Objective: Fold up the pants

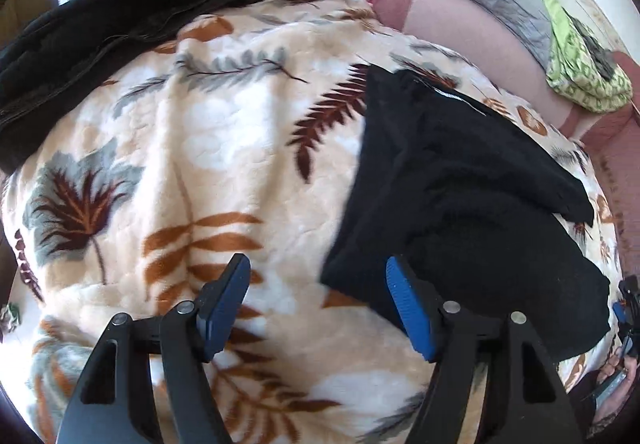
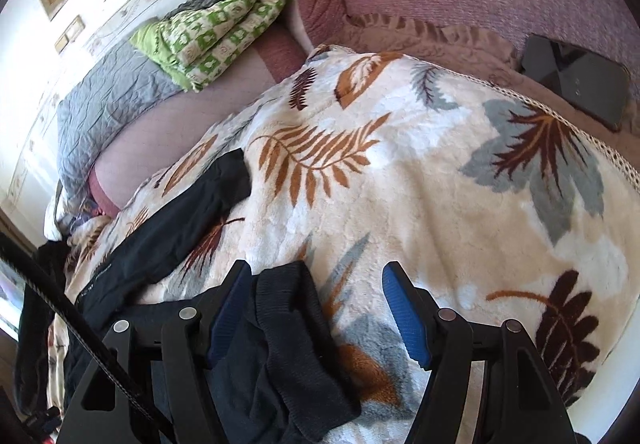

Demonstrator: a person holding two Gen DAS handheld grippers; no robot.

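Black pants [image 1: 460,184] lie bunched on the leaf-patterned blanket [image 1: 208,148], right of centre in the left wrist view. My left gripper [image 1: 318,284] hangs open over the blanket. The pants' near corner reaches in beside its right finger [image 1: 404,296], and neither pad presses on it. In the right wrist view the pants [image 2: 192,220] stretch away to the left. Their ribbed hem [image 2: 288,308] lies inside my right gripper [image 2: 316,284], against the left finger [image 2: 232,296]. The jaws stand wide apart and are not closed on the cloth.
A second black garment [image 1: 120,16] is heaped at the blanket's far left. A grey quilted pillow [image 2: 104,100] and a folded green patterned quilt [image 2: 224,20] lie by the wall. A dark phone [image 2: 576,84] rests on the mauve sheet at the right. A black cable [image 2: 60,284] crosses the lower left.
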